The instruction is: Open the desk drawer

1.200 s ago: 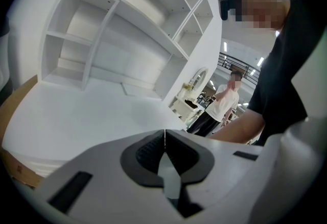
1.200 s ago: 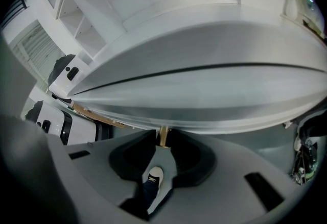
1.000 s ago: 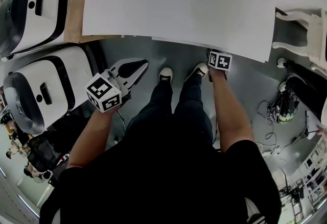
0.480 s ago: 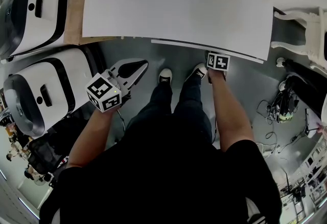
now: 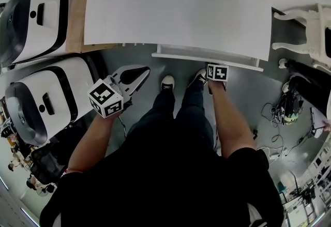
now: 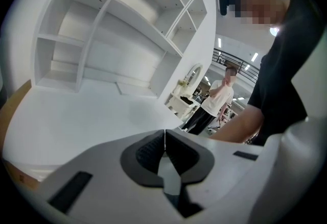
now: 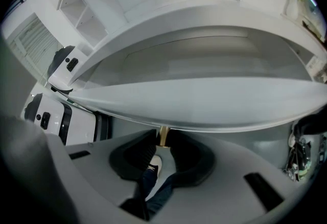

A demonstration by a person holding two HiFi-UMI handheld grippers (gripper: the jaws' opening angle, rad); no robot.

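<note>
Two jaws of the right gripper (image 7: 163,141) are clamped on the small brass knob (image 7: 163,133), pads pressing it from both sides. Knob hangs at the lower edge of the white drawer front (image 7: 204,105), which fills the band just above the jaws. In the head view the drawer (image 5: 207,58) stands partly out from under the white worktop (image 5: 176,9), and the right gripper (image 5: 217,72) sits just below its front lip, toward the drawer's right end, pointing steeply down.

Left gripper (image 6: 164,139): jaws together, nothing between them. It is held in the air well apart from the drawer, off to the left (image 5: 135,73), aimed toward the worktop and the white shelves (image 6: 102,29) behind it.

Person's shoes (image 5: 167,82) are on the grey floor (image 5: 248,91) just in front of the drawer. White machines (image 5: 46,96) stand at far left.
</note>
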